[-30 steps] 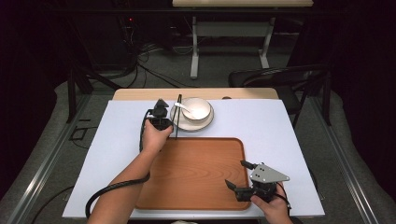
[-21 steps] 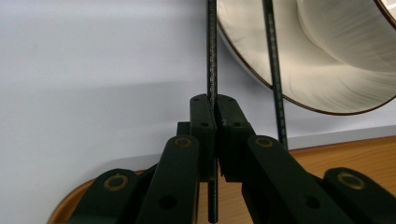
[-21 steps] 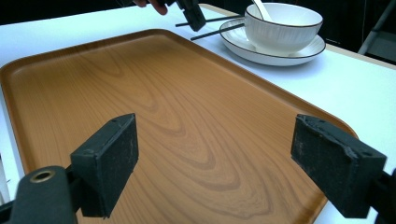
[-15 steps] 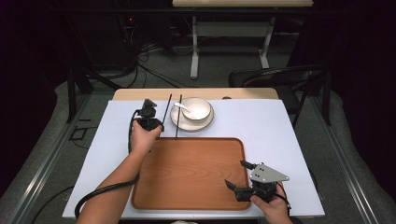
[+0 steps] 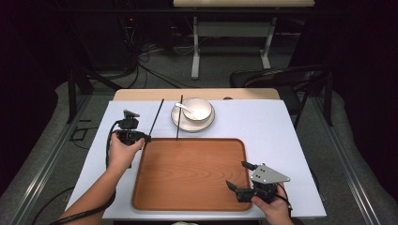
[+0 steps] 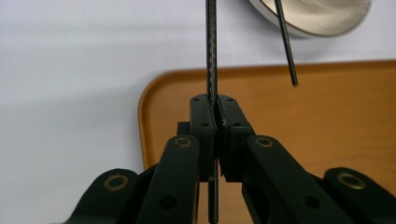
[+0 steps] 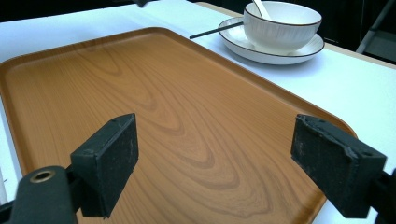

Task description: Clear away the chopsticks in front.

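Observation:
My left gripper (image 5: pixel 145 138) is shut on a thin black chopstick (image 5: pixel 156 117) just left of the wooden tray's (image 5: pixel 190 178) far left corner. In the left gripper view the jaws pinch that chopstick (image 6: pixel 211 46) near its lower end. A second chopstick (image 5: pixel 179 119) lies with its far end on the white plate (image 5: pixel 209 123) and its near end at the tray's edge. A white bowl (image 5: pixel 198 108) with a white spoon (image 5: pixel 184 108) stands on the plate. My right gripper (image 5: pixel 236 174) is open over the tray's near right corner, nothing between its pads (image 7: pixel 107 163).
A white cloth (image 5: pixel 281 131) covers the table. A dark chair (image 5: pixel 281 77) stands behind the table at the right, a second table's frame (image 5: pixel 230 28) farther back, and cables (image 5: pixel 141 65) run across the floor.
My left gripper has carried one chopstick left and toward the person, away from the plate and the other chopstick. The right gripper has stayed in place.

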A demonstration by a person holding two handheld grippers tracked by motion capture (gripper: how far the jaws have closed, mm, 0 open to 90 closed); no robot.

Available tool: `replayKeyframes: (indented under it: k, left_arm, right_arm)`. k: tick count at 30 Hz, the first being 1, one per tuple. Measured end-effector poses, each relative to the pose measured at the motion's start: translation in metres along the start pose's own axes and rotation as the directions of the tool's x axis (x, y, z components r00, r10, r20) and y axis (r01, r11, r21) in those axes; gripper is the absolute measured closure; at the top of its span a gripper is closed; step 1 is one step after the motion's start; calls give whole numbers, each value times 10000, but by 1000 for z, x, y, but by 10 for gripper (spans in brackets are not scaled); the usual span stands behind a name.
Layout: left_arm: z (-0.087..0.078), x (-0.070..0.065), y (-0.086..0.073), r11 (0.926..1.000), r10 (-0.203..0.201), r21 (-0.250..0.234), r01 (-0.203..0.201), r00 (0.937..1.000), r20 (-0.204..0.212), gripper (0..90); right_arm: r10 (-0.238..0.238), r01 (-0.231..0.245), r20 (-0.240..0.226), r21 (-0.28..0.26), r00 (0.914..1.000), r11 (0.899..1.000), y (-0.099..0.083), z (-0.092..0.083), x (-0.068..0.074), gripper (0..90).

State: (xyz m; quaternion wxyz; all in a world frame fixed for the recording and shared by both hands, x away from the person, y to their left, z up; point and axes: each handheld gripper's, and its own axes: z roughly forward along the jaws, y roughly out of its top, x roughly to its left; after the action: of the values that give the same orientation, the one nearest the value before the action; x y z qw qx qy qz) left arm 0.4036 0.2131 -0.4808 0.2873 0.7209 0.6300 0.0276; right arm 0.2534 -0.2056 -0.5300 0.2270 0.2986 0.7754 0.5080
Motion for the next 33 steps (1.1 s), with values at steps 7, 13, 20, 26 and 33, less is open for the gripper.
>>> replayKeyframes:
  k: [7,13,20,26,33]
  left_arm:
    - [-25,5,-36,9998,194,-49,-192,9995,269,862]
    - [-38,7,-67,9995,281,-144,-278,9994,210,862]
    - [-46,10,-94,9999,122,-36,-121,9990,436,861]
    - [-46,7,-113,9996,177,196,-184,9992,367,861]
    - [-32,-3,-126,9965,378,727,-414,9980,514,861]
  right_arm:
    - [-24,24,4,20,10000,10000,0,0,0,148]
    - [-16,16,44,25,10000,10000,0,0,0,148]
    - [-19,19,66,24,10000,10000,0,0,1,148]
    - [-17,17,67,36,10000,10000,0,0,1,148]
    - [-2,2,73,27,10000,10000,0,0,1,148]
